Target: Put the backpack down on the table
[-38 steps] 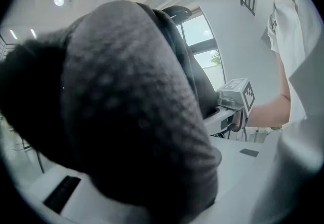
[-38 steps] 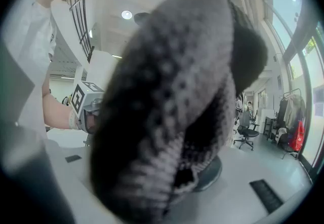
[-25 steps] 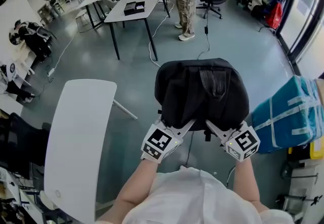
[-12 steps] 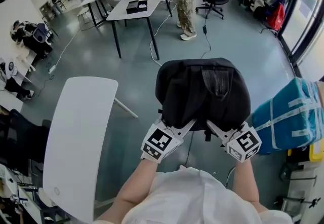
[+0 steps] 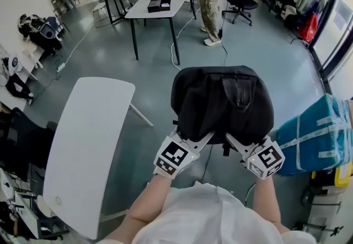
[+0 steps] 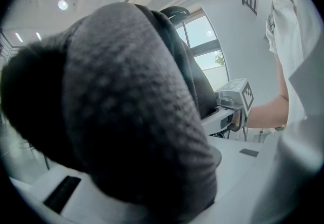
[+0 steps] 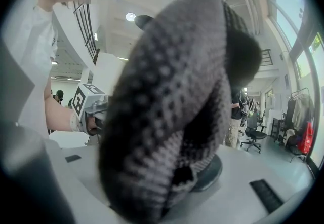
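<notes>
Step in hand: carrying. Both tongs hold the backpack (image 5: 222, 102) up, and it is not yet over the desk (image 5: 83, 149).
Where the backpack is: in the air straight ahead of the person, above the grey floor (image 5: 149, 77). It is to the right of the white desk and apart from it. A blue wrapped bundle (image 5: 314, 138) lies further right.
Left tongs (image 5: 199, 141): pinching a padded grey mesh strap (image 6: 142, 116) of the backpack, which fills the gap between the jaws.
Right tongs (image 5: 237, 142): pinching the other padded strap (image 7: 162, 126) in the same way, with the jaws held apart by its bulk.
Which way it points: the top panel and its carry loop (image 5: 238, 91) face up at the head camera. It seems to hang upright, strap side toward the person and front away.
Long axis: judged to run up and down, foreshortened from above. Its breadth lies left to right across the person.
Next move: carry both tongs leftward together until the backpack is over the desk, then lower it until its base rests there. Loosen the grip only once the desk bears the weight.
Watch for: the desk top looks narrow, and a soft bag set near the edge could slump or tip off.
</notes>
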Tool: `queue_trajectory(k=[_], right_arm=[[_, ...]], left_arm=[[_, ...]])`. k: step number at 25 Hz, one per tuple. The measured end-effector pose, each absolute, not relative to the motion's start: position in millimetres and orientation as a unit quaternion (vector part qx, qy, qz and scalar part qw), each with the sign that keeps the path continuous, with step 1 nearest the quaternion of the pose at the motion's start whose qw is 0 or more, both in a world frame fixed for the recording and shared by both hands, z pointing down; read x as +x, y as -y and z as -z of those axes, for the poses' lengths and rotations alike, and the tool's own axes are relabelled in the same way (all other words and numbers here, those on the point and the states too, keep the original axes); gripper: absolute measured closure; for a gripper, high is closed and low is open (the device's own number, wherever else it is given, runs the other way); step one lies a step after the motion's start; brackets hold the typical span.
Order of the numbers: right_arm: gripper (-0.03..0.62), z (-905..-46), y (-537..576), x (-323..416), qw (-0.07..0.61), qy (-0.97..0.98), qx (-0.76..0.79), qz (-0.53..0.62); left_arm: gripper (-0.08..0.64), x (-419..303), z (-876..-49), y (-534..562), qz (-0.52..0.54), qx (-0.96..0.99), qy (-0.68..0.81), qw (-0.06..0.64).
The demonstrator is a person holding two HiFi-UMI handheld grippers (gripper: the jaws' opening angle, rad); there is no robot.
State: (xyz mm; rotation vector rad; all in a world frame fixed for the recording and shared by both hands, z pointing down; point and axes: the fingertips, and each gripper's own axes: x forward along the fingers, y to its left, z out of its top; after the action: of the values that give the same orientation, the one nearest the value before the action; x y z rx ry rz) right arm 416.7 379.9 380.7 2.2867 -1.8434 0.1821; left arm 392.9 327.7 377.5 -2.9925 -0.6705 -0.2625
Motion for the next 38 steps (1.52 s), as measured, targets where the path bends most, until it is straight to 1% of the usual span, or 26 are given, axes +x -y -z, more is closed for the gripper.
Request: queue_trajectory(k=[13,23,31,38], right_arm=[[0.377,-382.1,-295.7,385.7,0.105,0.679,0.725,-0.056],[0.377,-385.0,-203.4,343.7,0.115,0.732,0.669,-0.056],[0.377,-386.6,-120.4,294.3,0.119,0.78,0.612,-0.05],[0.377,-386.6,-42.8,234.1,0.116,0.823,0.555,-0.044]], left_arm=[[0.411,355.0,-380.3,-247.6,0.084,-0.986,0.145,0.022],[0.411,306.5,-384.4,-160.5,0.086,-0.994,0.069,0.004],[0.411,251.6,-386.5,-83.7,0.086,-0.996,-0.002,-0.006],[0.411,186.8,-385.7,-12.6,0.091,-0.993,-0.072,-0.012]])
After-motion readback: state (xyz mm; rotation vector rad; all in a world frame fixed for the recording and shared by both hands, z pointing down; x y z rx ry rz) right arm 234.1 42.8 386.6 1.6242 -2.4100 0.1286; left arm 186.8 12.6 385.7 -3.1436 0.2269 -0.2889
